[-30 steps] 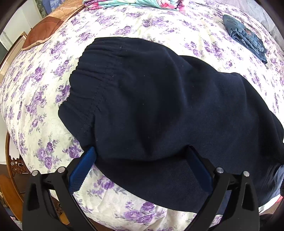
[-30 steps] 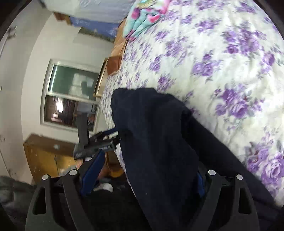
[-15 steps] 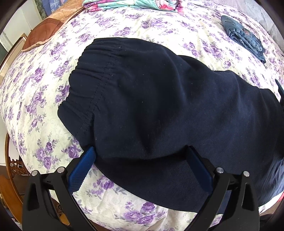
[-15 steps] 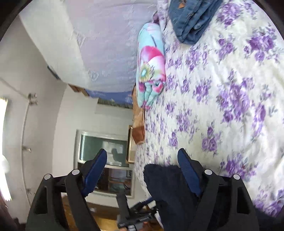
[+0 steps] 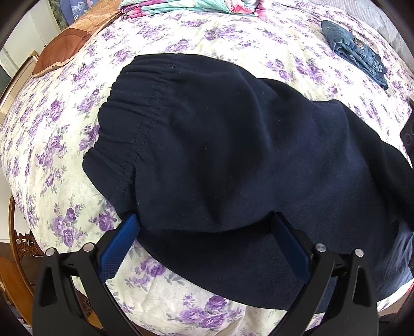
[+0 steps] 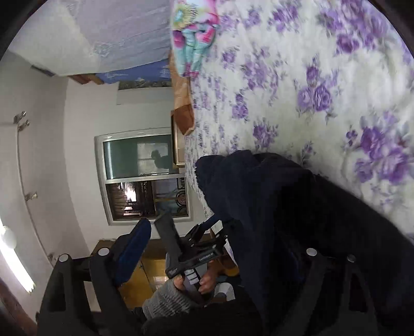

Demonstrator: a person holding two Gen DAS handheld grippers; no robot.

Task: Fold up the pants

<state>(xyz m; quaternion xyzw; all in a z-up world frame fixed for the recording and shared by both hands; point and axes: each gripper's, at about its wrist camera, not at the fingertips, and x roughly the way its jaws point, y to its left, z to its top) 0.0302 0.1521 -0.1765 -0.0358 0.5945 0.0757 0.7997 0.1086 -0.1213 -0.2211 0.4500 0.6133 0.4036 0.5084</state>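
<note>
A bed with a purple-flowered cover fills the room under white walls, beside a framed window, a lit tube lamp and a wooden floor.

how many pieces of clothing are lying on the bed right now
3: the navy pants spread across the near middle, folded blue jeans at the far right, and a folded floral pink-and-teal item at the far edge. More may lie out of view.
</note>
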